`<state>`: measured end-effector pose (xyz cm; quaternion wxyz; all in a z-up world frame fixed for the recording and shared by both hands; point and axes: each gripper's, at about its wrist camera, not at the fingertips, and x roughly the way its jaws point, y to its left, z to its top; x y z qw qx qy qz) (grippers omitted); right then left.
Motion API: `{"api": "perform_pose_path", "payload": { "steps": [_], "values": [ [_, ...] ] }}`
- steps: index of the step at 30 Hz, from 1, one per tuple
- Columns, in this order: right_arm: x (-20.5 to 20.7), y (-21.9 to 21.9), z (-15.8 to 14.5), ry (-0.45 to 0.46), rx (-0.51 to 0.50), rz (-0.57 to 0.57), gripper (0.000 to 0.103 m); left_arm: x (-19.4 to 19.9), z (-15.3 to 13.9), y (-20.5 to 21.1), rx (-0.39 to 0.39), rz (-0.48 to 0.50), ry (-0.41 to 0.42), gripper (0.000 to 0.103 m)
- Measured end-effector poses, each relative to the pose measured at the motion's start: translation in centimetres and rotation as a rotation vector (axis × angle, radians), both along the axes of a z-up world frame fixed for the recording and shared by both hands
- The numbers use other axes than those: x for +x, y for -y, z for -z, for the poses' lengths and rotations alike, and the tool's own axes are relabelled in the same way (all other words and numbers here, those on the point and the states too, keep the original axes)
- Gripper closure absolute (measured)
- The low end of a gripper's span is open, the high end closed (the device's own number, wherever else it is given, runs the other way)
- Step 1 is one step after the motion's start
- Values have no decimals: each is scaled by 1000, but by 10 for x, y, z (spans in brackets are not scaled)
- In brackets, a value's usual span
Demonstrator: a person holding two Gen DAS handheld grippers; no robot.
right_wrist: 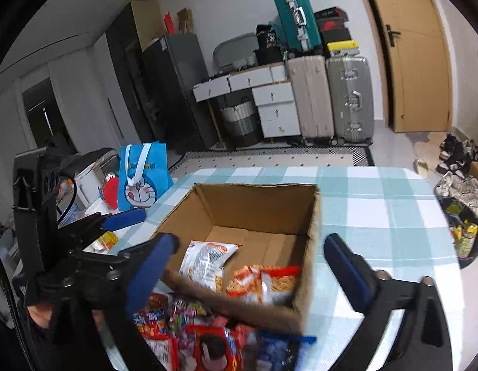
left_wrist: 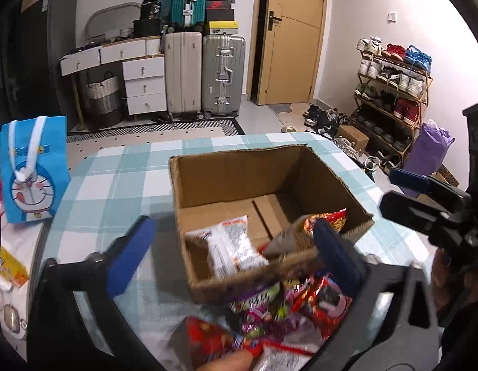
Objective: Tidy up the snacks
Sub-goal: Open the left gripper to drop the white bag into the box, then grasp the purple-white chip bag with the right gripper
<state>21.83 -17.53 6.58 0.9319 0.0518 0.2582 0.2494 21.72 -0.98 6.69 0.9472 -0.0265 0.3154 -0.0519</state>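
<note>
Both tongs, left tongs (left_wrist: 235, 256) and right tongs (right_wrist: 254, 266), stand wide and empty over the cardboard box (right_wrist: 263, 204) holding two snack packets on the checked tabletop (right_wrist: 378, 204).

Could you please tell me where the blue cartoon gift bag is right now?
The blue cartoon gift bag stands upright at the table's left edge in both wrist views, left of the open cardboard box and apart from it.

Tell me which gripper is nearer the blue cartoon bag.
Left. The left gripper is on the side of the cardboard box toward the blue cartoon bag; the right gripper is across the box.
</note>
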Motion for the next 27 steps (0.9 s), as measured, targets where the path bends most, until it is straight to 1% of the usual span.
{"api": "perform_pose_path", "payload": {
  "steps": [3,5,10,12,15,20,27],
  "values": [
    [-18,12,1,-15,-23,13,1,-24,1,-6,-7,1,4,1],
    [-29,19,3,-29,-31,24,0,-43,4,-10,-3,-16,8,1],
    [-52,34,16,-84,-22,51,0,-80,16,-22,4,-44,0,1],
    [-63,36,22,-90,-40,49,0,-90,21,-26,-5,-48,-4,1],
    [-76,35,28,-72,-60,21,0,-103,29,-31,-6,-52,-16,1],
    [-89,30,44,-99,-98,-4,0,-121,45,-29,0,-38,-51,1],
    [-103,24,53,-140,-112,-38,0,-140,46,-14,17,-20,-69,1]
  ]
}}
